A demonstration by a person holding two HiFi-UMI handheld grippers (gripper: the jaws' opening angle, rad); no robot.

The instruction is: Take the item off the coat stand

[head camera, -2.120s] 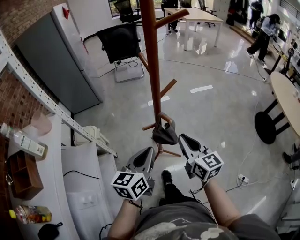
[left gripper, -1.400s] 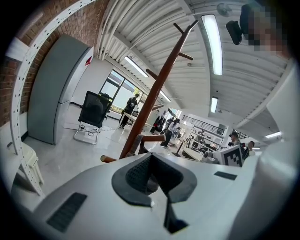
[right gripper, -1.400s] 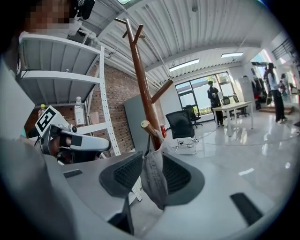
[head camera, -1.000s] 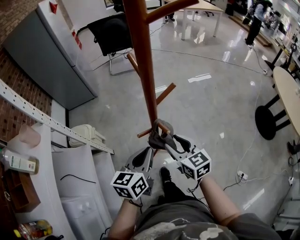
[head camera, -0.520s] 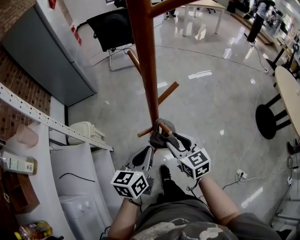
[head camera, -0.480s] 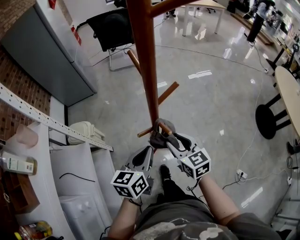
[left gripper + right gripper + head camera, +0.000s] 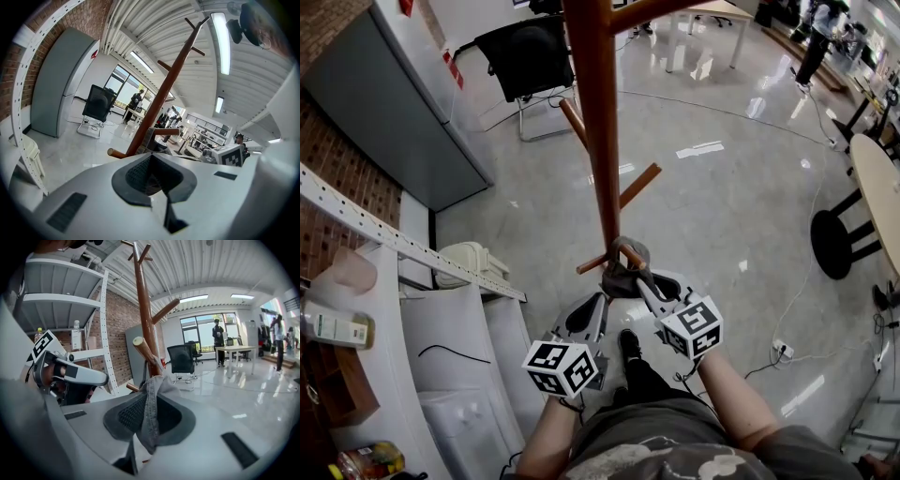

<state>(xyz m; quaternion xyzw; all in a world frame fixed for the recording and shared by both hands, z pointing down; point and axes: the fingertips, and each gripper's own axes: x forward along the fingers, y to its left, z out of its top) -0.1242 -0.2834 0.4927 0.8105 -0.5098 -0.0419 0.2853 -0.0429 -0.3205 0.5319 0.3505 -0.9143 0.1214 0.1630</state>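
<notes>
Since the earlier head view, right gripper (image 7: 639, 279) has closed in on the coat stand (image 7: 600, 141), and its jaws have just been closing. They now pinch a fold of the grey cloth item (image 7: 623, 272). The right gripper view shows the fold (image 7: 152, 394) pressed between the dark pads of the right gripper (image 7: 147, 420).

Left gripper (image 7: 592, 305) hangs just short of the stand's pole, on its left side. Its jaws are pressed together with nothing between them (image 7: 152, 176).

The item hangs on a low peg (image 7: 143, 350) that rises away from the pole, and it lies against the pole's foot-side.

**Risks**
- The peg slopes upward to a blunt tip. A pull straight back or downward would probably drag the cloth against that tip, so it catches.
- If the cloth catches, the unbraced stand may lean or slide toward the person. Lifting the cloth along the peg looks safer.
- The pinch holds only a thin fold near a seam, which may slip out under load.

**Orientation**
- The item's long axis appears to run down from the peg, roughly parallel to the pole.
- The hung end points up at the peg.
- The loose end points down and outward, away from the pole, into the right gripper.
</notes>
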